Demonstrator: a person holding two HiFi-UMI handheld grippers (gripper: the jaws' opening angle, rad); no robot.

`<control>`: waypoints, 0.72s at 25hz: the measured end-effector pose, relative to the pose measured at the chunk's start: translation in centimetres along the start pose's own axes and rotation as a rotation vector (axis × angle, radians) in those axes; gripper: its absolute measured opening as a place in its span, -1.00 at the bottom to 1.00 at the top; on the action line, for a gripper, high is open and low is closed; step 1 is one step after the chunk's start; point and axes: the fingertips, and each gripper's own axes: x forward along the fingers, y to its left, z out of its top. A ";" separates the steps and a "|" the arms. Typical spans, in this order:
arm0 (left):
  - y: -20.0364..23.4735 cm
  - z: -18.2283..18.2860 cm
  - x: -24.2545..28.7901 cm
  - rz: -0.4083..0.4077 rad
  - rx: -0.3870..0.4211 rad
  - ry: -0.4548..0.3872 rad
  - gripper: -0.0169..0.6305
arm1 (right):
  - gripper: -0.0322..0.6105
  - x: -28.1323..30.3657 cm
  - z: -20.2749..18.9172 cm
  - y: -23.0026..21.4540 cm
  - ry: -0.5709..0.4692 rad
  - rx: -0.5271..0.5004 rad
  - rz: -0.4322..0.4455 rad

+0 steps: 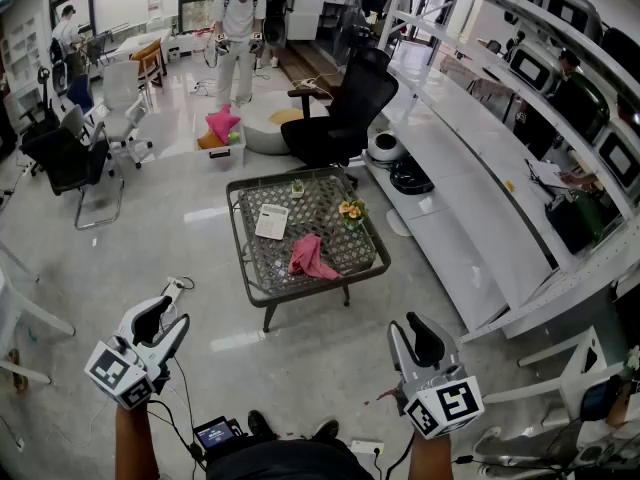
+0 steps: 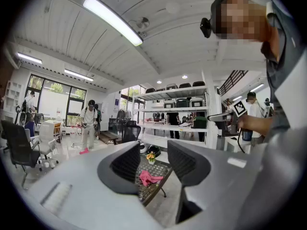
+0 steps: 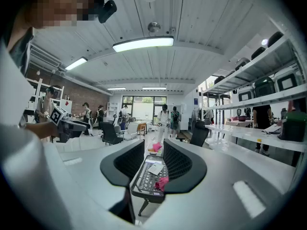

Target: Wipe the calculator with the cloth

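A white calculator (image 1: 272, 221) lies on the left half of a low mesh-top table (image 1: 255, 283) ahead of me, and a crumpled pink cloth (image 1: 312, 258) sits nearer the front edge. Both grippers are held well short of the table, over the floor. My left gripper (image 1: 168, 318) is open with nothing between its jaws; in the left gripper view the cloth (image 2: 147, 178) shows far off beyond the gripper (image 2: 153, 152). My right gripper (image 1: 412, 330) is open and empty as well. The right gripper view frames the calculator (image 3: 155, 168) and the cloth (image 3: 161, 183) in the distance past the gripper (image 3: 153, 150).
A small flower pot (image 1: 351, 211) and a tiny plant (image 1: 297, 186) stand on the table's far side. A black office chair (image 1: 345, 108) is behind the table. A long white counter with shelves (image 1: 450, 168) runs along the right. Chairs (image 1: 70, 158) stand left; people (image 1: 238, 28) are at the back.
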 end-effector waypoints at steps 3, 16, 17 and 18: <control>2.2 -1.9 -1.3 0.000 0.031 0.054 -0.36 | -0.54 0.5 -0.1 1.2 0.000 0.000 -0.019; 7.8 -2.3 -3.6 0.014 -0.032 0.004 -0.36 | -0.54 4.7 0.3 6.4 0.071 -0.012 -0.013; 8.0 -2.5 -3.6 0.015 -0.044 0.003 -0.36 | -0.54 5.0 0.3 6.6 0.070 -0.009 -0.010; 8.1 -2.5 -3.5 0.017 -0.062 0.000 -0.36 | -0.54 5.4 0.4 6.8 0.067 -0.005 -0.006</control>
